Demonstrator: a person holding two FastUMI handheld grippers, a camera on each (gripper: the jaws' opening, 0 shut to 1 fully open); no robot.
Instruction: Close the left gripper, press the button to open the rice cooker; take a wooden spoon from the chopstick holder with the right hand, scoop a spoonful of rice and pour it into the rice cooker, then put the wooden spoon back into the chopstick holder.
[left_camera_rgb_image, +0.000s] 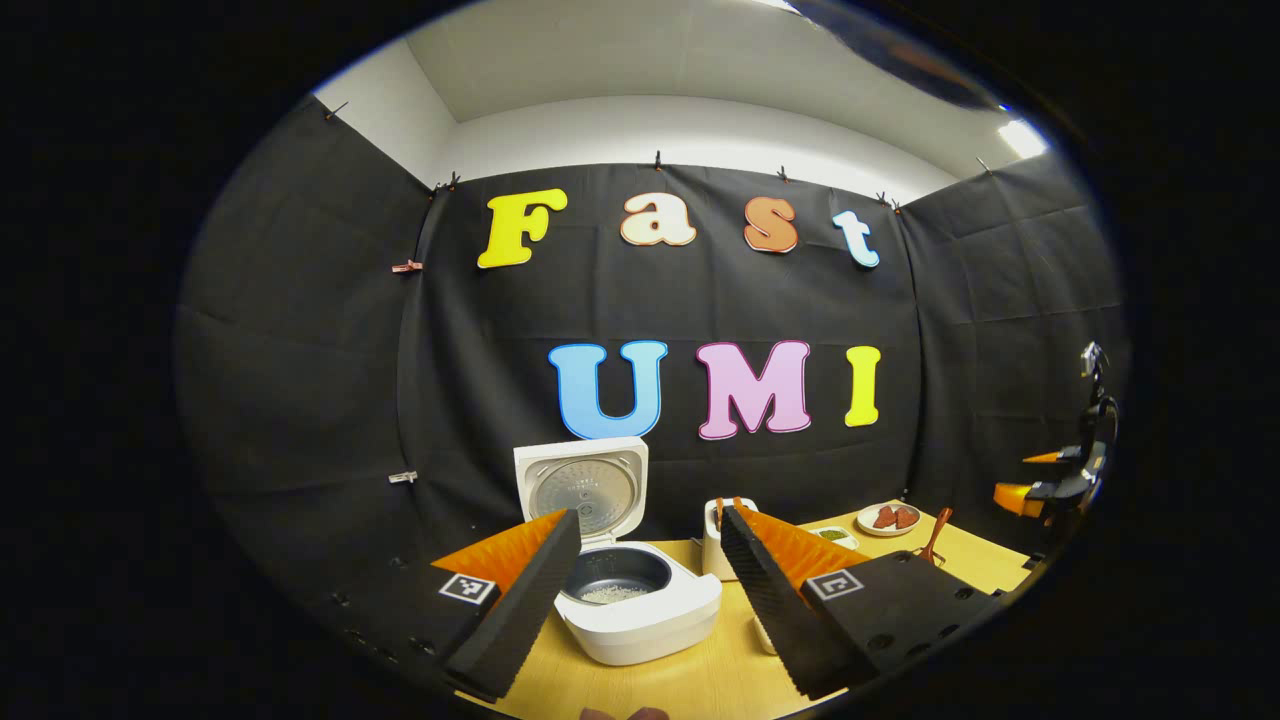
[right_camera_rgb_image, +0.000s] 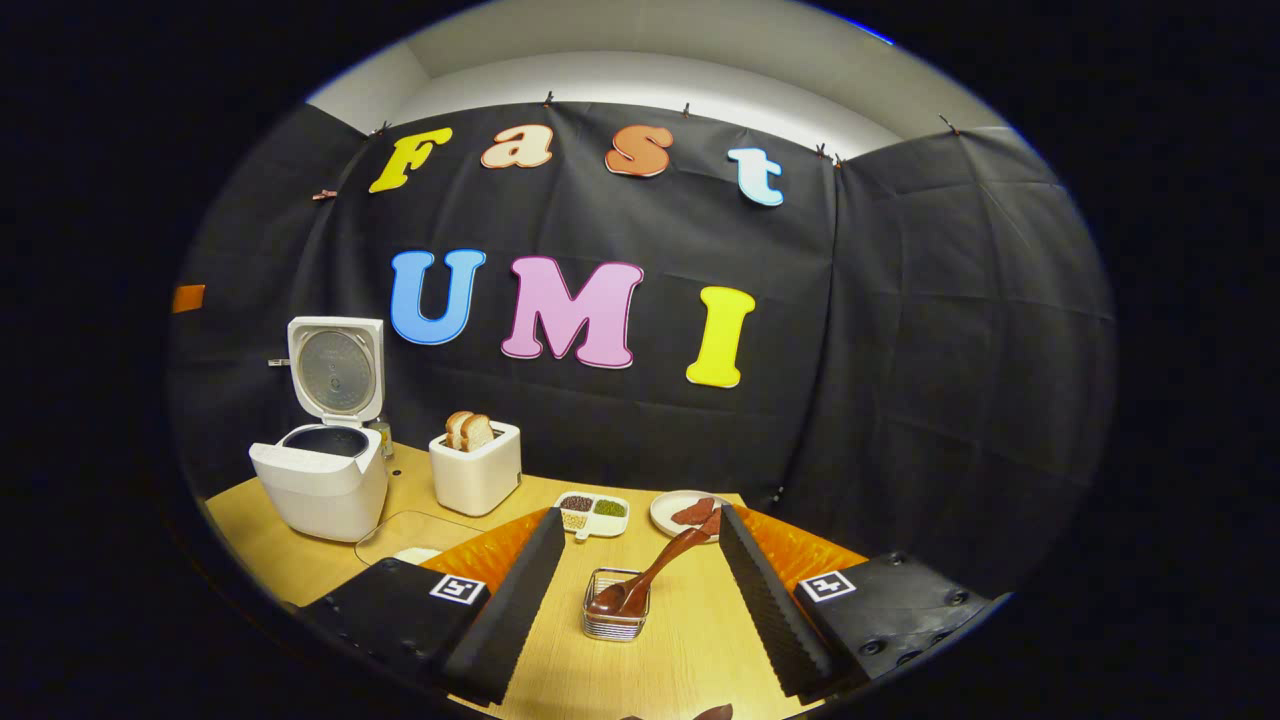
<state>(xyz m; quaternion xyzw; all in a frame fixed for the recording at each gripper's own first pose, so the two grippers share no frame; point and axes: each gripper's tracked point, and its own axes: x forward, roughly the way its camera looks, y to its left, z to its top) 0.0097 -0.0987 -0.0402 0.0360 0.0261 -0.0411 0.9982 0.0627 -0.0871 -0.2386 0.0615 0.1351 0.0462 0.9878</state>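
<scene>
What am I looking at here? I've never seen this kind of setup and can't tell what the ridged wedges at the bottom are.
No robot here: a person holds a hand-held gripper in each hand, and a fisheye camera rides on each. The wedges are each gripper's own two fingers.

The left gripper view looks past the left gripper, open and empty, at a rice cooker with its lid up and some rice in the pot. The right gripper shows at that view's right edge.

The right gripper view looks past the right gripper, also open and empty, at a wire holder with a wooden spoon leaning in it. On the table behind stand a toaster with bread, a grain tray and a plate.
</scene>
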